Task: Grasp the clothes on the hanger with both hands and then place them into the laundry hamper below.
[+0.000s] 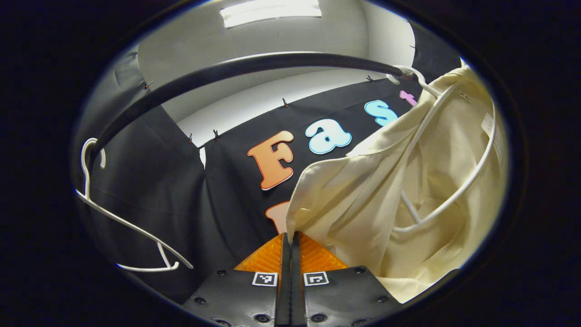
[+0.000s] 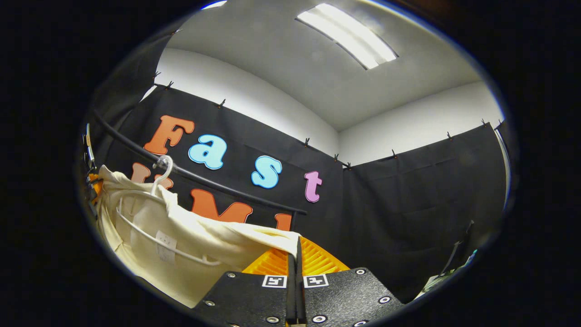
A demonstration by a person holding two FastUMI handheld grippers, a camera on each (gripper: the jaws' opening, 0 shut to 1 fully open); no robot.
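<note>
The booth is hung with black cloth under a white ceiling with a strip light, and a dark rail (image 1: 236, 68) arcs overhead in the left gripper view. At the far left of that view an empty white hanger (image 1: 122, 222) hangs from the rail, well apart from the work. Ahead, the left gripper (image 1: 290, 236) is clenched, its fingers pressed together on a fold of the cream garment (image 1: 363, 200), whose edge gathers to a point right at the tips; this looks like a pinch on one side of the cloth so that it can be drawn off. Up and to the right of this gripper the garment drapes on its own white hanger (image 1: 435, 150), hooked on the rail, so the clothes are not yet free. In the right gripper view the garment (image 2: 150, 227) lies to the left and stretches in a taut band to the right gripper (image 2: 297, 243), which is likewise closed on its edge. Holding both sides probably spreads the load and keeps the cloth from bunching. The hamper presumably waits below.
</note>
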